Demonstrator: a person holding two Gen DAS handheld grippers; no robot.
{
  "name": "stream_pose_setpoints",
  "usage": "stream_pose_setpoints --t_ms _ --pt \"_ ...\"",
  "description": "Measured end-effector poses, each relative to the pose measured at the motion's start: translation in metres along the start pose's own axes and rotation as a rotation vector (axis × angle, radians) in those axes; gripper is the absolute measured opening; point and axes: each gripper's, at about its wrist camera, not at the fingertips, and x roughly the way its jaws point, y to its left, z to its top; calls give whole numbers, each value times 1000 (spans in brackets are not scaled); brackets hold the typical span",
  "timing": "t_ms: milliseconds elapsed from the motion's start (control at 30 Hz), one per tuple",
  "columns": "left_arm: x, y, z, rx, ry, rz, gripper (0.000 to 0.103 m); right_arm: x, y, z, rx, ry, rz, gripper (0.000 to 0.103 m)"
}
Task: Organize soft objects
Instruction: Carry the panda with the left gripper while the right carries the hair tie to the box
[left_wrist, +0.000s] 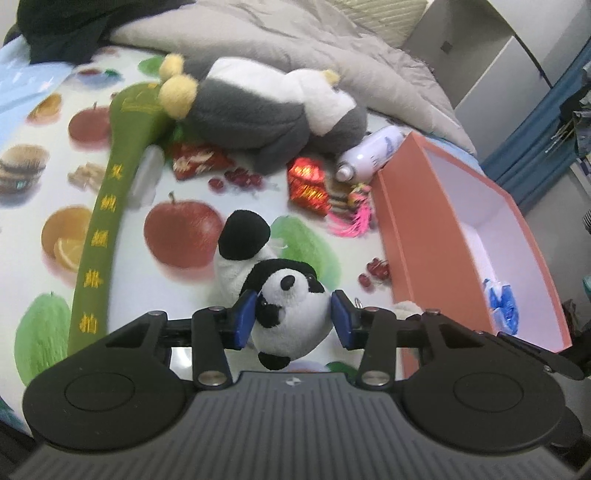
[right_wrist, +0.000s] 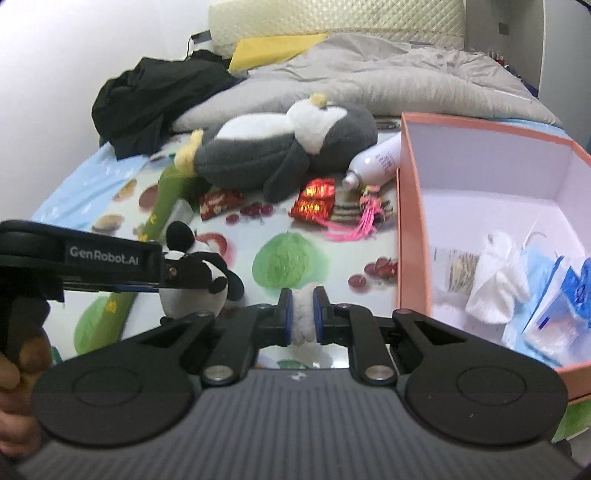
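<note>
The left gripper (left_wrist: 293, 319) has its jaws pressed against both sides of the panda plush (left_wrist: 284, 306) head, holding it. The right gripper (right_wrist: 303, 314) has its jaws nearly closed, pinching a small white fluffy toy (right_wrist: 303, 321). Ahead of both jaws a grey penguin plush (left_wrist: 273, 110) lies on the fruit-print bedsheet (left_wrist: 177, 229), with the open pink box (right_wrist: 413, 236) to their right.

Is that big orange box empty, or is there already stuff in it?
Not empty. The orange box already holds white socks and blue-and-white packets at its near end; the far end shows bare white floor.
</note>
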Motion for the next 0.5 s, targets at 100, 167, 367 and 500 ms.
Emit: stream_pose_setpoints --t_ms 100,167,367,500 --pt "-8 -12 12 26 -9 -5 49 -9 -3 14 3 -21 2 15" --pt "-15 -20 23 37 -17 -19 49 -17 -6 24 6 -38 5 15" --pt "-33 -55 55 96 -44 -63 49 -41 -20 59 25 -105 0 15" --pt "-41 -87 77 142 -68 -100 49 -62 -32 83 36 -161 -19 15"
